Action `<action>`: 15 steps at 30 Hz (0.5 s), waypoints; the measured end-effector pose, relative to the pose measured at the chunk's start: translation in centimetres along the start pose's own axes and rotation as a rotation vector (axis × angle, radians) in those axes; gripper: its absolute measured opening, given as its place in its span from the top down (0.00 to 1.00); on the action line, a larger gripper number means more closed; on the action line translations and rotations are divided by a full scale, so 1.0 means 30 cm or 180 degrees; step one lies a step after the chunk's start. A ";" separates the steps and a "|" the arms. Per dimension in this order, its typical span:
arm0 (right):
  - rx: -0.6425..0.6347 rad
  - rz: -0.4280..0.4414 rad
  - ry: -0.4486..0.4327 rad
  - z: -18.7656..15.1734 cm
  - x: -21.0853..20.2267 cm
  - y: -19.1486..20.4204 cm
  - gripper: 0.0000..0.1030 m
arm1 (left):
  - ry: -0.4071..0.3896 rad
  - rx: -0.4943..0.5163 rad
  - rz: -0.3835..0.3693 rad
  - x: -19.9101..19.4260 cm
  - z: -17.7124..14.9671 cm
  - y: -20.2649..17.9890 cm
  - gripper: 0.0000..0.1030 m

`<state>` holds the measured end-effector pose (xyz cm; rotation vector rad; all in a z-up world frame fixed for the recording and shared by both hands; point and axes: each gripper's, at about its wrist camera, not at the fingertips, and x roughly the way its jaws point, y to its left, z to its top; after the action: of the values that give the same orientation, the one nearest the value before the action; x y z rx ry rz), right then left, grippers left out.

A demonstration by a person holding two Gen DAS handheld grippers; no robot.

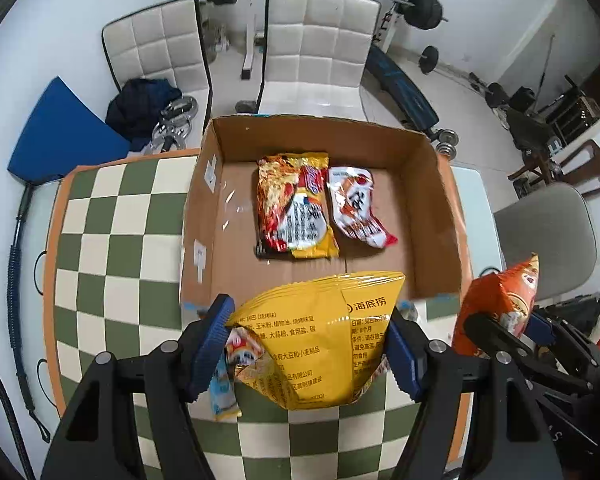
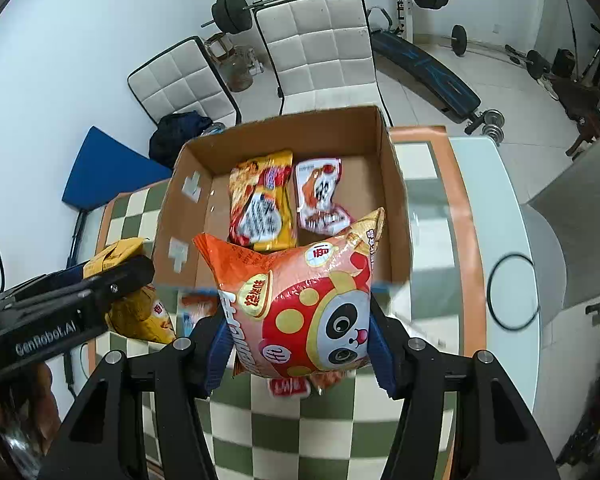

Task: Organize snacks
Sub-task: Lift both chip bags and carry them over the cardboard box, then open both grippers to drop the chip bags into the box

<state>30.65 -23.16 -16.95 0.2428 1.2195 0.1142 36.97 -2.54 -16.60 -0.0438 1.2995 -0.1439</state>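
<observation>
My left gripper clamps a yellow snack bag; my right gripper clamps an orange panda bag; both hang over the checkered tablecloth; beyond, the cardboard box holds a noodle packet beside a white-red pouch.

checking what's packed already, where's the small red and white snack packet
It lies flat inside the cardboard box, right of the yellow noodle packet: red and white packet in the left wrist view, toward the box's right wall.

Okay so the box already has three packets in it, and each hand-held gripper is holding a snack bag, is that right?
Not quite: the box has two packets in it, as the left wrist view shows. Each hand-held gripper does hold a bag: left the yellow bag, right the panda bag.
</observation>
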 end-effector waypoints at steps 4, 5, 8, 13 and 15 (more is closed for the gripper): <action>0.0021 -0.0034 0.0108 0.149 0.110 -0.024 0.41 | 0.0176 -0.0011 0.0101 0.105 0.148 0.020 0.33; 0.0032 -0.0052 0.0140 0.184 0.139 -0.032 0.41 | 0.0230 -0.0005 0.0137 0.137 0.185 0.025 0.33; 0.0083 -0.0128 0.0215 0.298 0.230 -0.065 0.41 | 0.0377 -0.0019 0.0262 0.232 0.288 0.048 0.33; 0.0160 -0.0279 0.0371 0.446 0.389 -0.118 0.41 | 0.0602 -0.0095 0.0367 0.361 0.399 0.090 0.33; 0.0183 -0.0314 0.0443 0.480 0.442 -0.136 0.41 | 0.0675 -0.0116 0.0410 0.406 0.432 0.102 0.33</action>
<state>48.54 -26.02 -25.42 0.2272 1.3723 0.0102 52.85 -1.74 -25.11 0.0247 1.5123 -0.0146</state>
